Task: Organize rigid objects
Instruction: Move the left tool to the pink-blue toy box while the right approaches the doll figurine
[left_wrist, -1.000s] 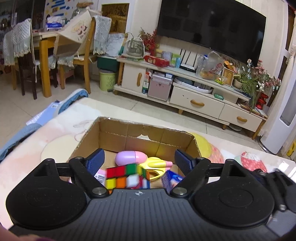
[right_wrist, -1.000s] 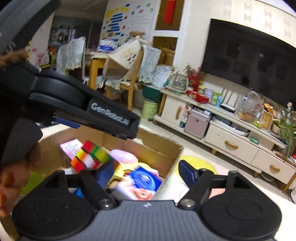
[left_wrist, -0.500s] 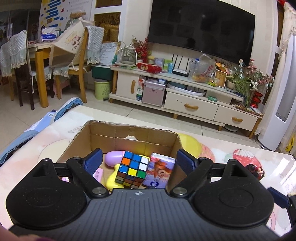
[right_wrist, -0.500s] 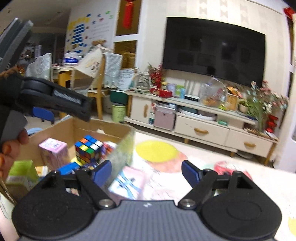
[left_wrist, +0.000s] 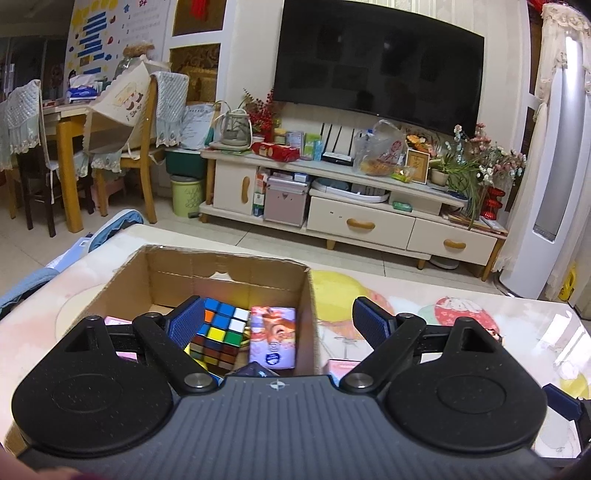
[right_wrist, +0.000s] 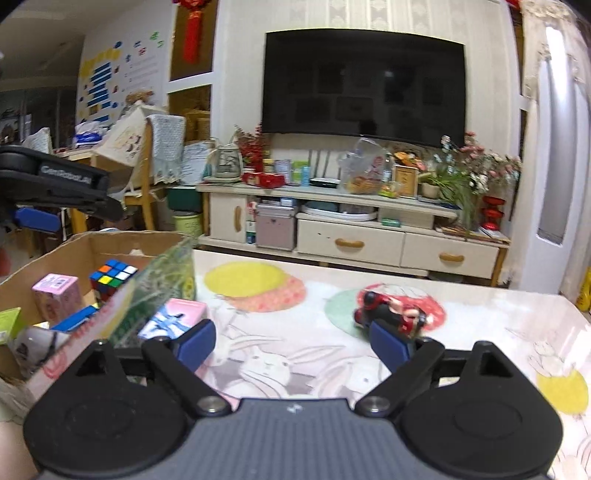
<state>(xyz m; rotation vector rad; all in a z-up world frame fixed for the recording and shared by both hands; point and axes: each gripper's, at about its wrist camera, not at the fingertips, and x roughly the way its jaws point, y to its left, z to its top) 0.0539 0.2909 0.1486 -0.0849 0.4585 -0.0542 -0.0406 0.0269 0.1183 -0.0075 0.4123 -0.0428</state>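
cardboard box (left_wrist: 229, 273): matt brown card, ragged torn rim
Rubik's cube (left_wrist: 221, 334): glossy plastic stickers
tissue pack (left_wrist: 272, 334): shiny printed film
worktop (right_wrist: 295, 332): glossy printed cover (reflects light)
left gripper (left_wrist: 279, 321): matt black plastic, ribbed blue pads, metal pivots

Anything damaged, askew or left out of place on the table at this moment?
The cardboard box has a ragged, torn far rim. Two items sit outside it on the table: a pink box beside its wall and a red toy motorcycle. Both grippers are open and empty.
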